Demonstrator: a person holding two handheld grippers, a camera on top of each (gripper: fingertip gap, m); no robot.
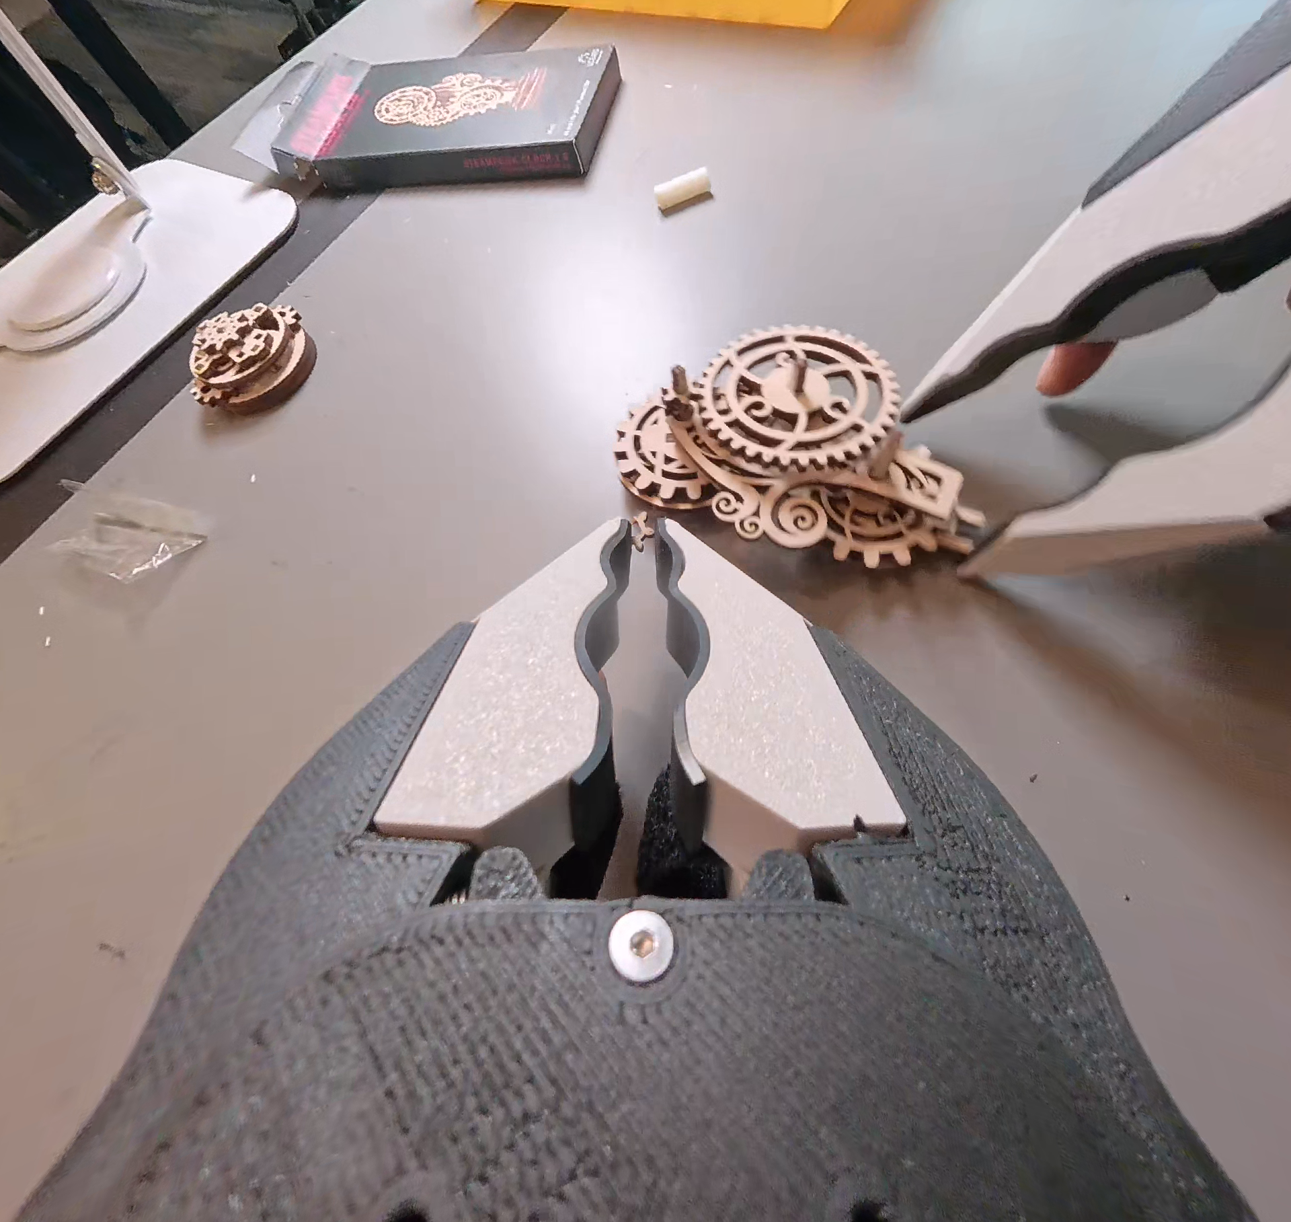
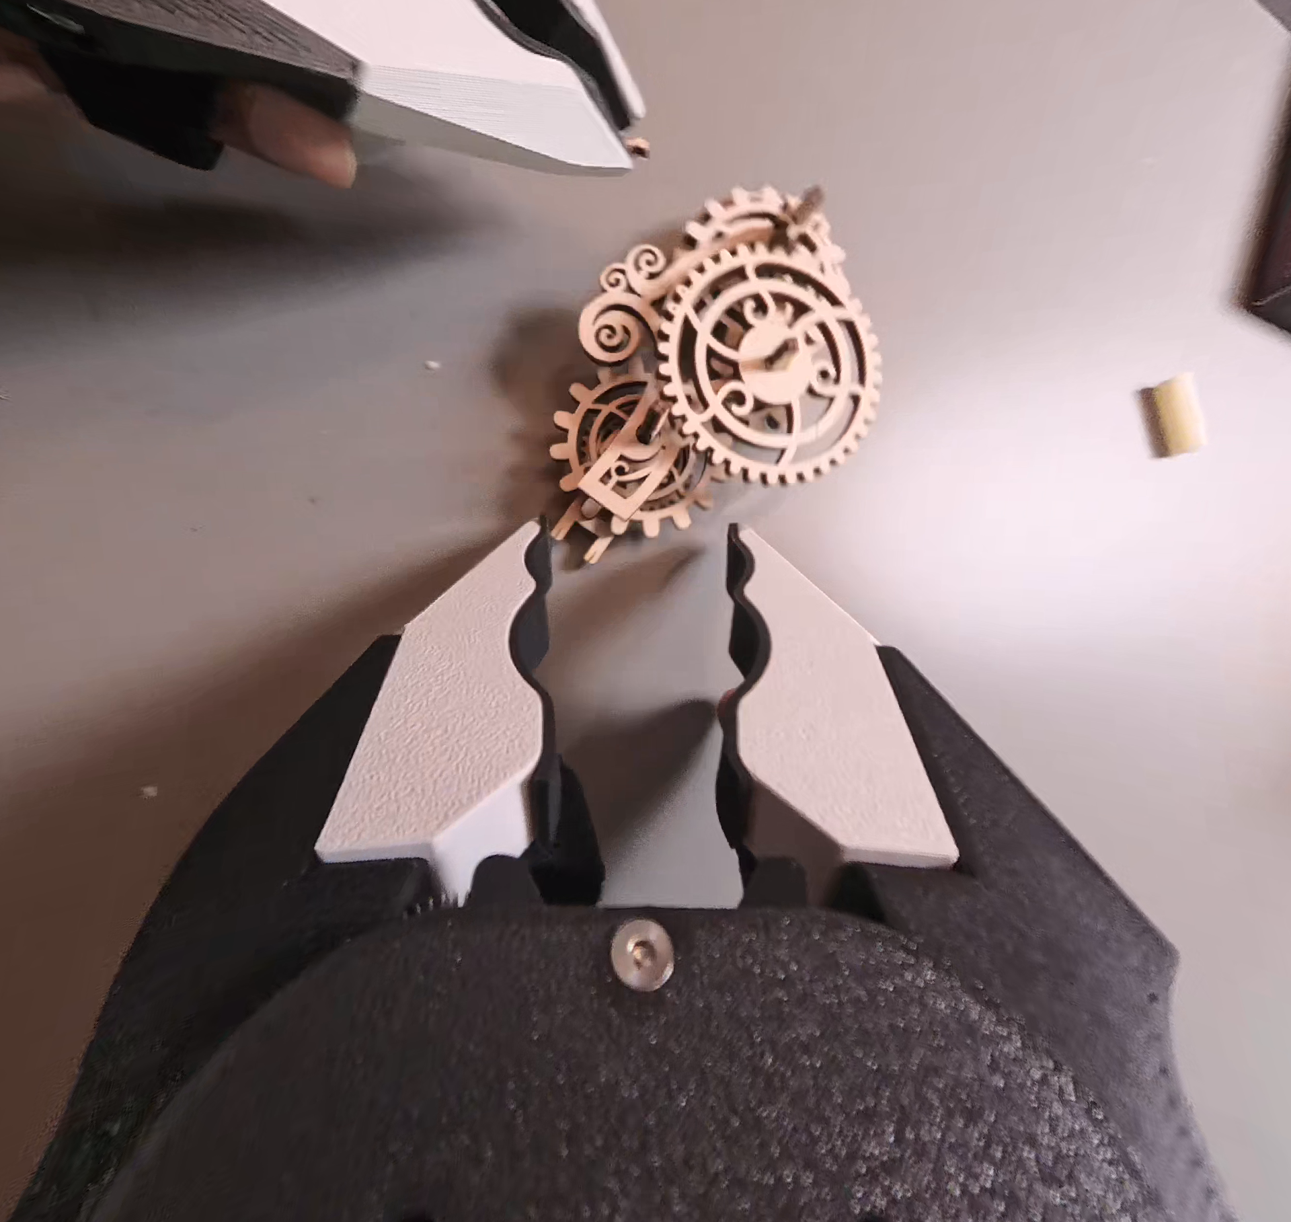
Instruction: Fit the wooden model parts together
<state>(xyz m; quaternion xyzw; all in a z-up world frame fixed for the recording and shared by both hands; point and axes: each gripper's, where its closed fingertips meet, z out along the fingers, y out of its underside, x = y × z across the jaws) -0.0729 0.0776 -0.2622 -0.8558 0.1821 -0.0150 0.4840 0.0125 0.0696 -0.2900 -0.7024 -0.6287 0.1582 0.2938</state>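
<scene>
Pinching a tiny wooden piece (image 1: 640, 533) at its tips, the left tool (image 1: 641, 537) hovers just short of the clock model (image 1: 789, 448). The right tool (image 2: 637, 545) stands spread and empty at the model's small-gear end, one tip touching it. The model lies mid-table. Judged step: fitting the piece. Next: steady the model, then seat the piece.

Your left wrist camera looks low along its fingers across the table (image 1: 419, 629), the wooden gear model (image 1: 782, 448) right of centre. Your right wrist camera looks steeply down, close over the same model (image 2: 726, 364).
</scene>
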